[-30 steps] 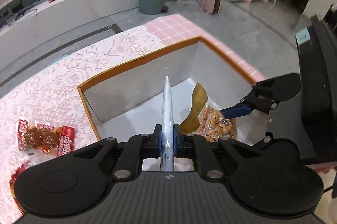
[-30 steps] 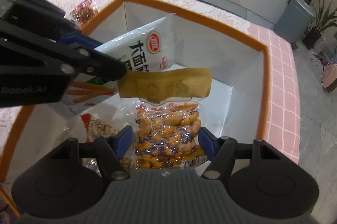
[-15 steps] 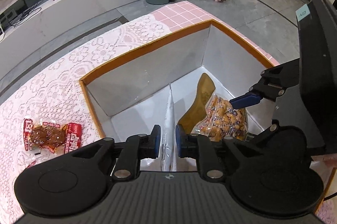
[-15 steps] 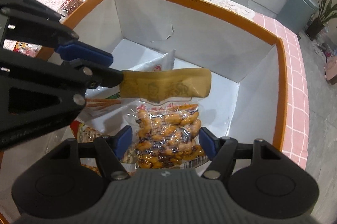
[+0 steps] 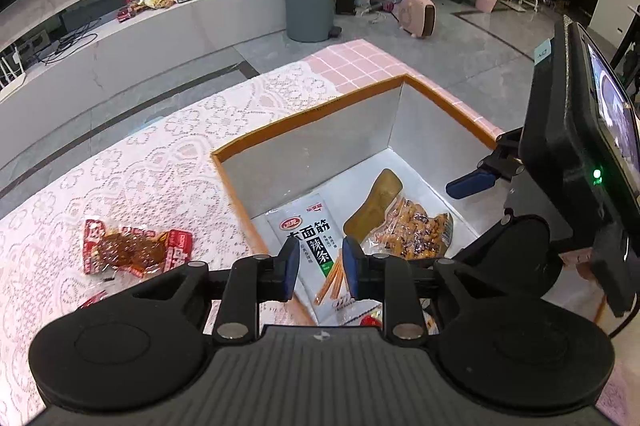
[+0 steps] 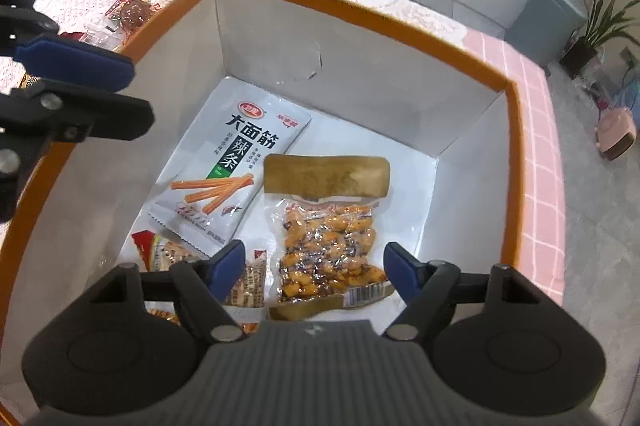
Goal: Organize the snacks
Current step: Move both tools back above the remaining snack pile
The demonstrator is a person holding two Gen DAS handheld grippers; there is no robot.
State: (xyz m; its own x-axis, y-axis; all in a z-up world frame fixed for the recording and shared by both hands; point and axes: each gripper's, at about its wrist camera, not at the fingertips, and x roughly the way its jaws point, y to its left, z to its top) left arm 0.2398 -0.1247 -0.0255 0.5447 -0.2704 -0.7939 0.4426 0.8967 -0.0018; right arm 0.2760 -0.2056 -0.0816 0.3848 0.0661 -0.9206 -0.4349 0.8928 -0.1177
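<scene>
Inside box (image 6: pixel 360 13), white packet (image 6: pixel 228 173) lies beneath both empty, opening claws.

Black plastic left gripper (image 5: pixel 318 268) and right gripper (image 6: pixel 313 266): blue pads, silver screws, perhaps ribbed housings.

White snack packet (image 6: pixel 228 169) printed "大面筋 辣条", barcode on peanut pack (image 6: pixel 332 246)

Plenty of open air right under the right gripper (image 6: pixel 314 264), only flat packets on the box (image 6: pixel 360 13) floor. Left gripper (image 5: pixel 319 268) crowds the left rim. Far-right corner beyond the peanut pack (image 6: pixel 328 246) sits bare, tall walls all round.
</scene>
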